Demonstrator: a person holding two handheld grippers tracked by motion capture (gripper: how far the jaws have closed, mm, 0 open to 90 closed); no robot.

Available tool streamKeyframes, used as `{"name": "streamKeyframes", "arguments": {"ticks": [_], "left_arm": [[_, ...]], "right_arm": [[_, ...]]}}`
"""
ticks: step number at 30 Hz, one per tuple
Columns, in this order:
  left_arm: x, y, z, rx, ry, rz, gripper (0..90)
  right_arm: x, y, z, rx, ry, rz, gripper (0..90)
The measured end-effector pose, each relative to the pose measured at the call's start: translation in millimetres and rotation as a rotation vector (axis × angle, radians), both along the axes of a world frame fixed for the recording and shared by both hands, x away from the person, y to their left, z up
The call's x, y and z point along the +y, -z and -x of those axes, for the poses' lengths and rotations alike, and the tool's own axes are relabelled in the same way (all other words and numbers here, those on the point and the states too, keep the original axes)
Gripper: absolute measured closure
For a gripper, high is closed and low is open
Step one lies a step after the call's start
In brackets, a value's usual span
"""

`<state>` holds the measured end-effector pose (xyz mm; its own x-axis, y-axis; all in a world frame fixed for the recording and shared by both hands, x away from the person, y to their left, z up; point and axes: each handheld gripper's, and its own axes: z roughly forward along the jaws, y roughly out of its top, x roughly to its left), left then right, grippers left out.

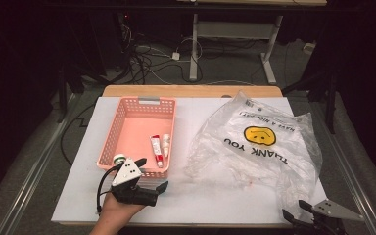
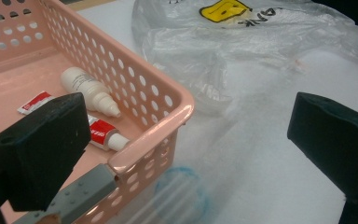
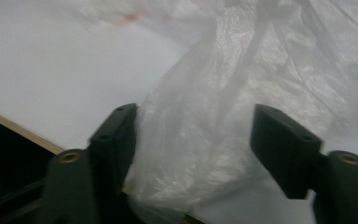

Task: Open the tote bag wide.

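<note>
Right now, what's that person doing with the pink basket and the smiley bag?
A person holds a gripper in each hand at a white table. The left gripper sits open at the near edge of the pink basket, which holds a red-and-white tube and a small white bottle. The right gripper is open around a fold of the clear plastic bag.

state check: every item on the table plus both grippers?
pink perforated plastic basket: upright, holds two items
red-and-white tube: lying flat in basket
white dropper bottle: lying flat, capped
clear plastic THANK YOU bag: crumpled, lying flat
left gripper: open, empty
right gripper: open, bag between fingers
</note>
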<state>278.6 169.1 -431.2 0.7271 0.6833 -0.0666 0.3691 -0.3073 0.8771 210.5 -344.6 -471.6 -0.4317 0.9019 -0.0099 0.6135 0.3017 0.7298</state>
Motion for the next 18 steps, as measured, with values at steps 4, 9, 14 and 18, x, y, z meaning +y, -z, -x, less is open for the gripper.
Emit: {"name": "streamKeyframes", "arguments": {"ticks": [4, 9, 14, 18], "left_arm": [[2.1, -0.9, -1.2, 0.0, -0.004, 0.009, 0.0], [2.9, -2.0, -0.7, -0.006, -0.008, 0.01, 0.0], [4.8, -3.2, -1.3, -0.011, -0.015, 0.015, 0.0], [6.3, -4.1, -1.5, -0.014, -0.018, 0.016, 0.0]], "right_arm": [[-0.3, 0.6, -3.4, -0.004, -0.01, 0.048, 86.7], [23.5, -4.9, 4.5, -0.028, -0.095, 0.05, 89.3], [53.8, -5.8, -1.3, -0.029, -0.179, 0.039, 89.1], [77.2, -5.0, -15.3, -0.007, -0.225, 0.0, 89.2]]}}
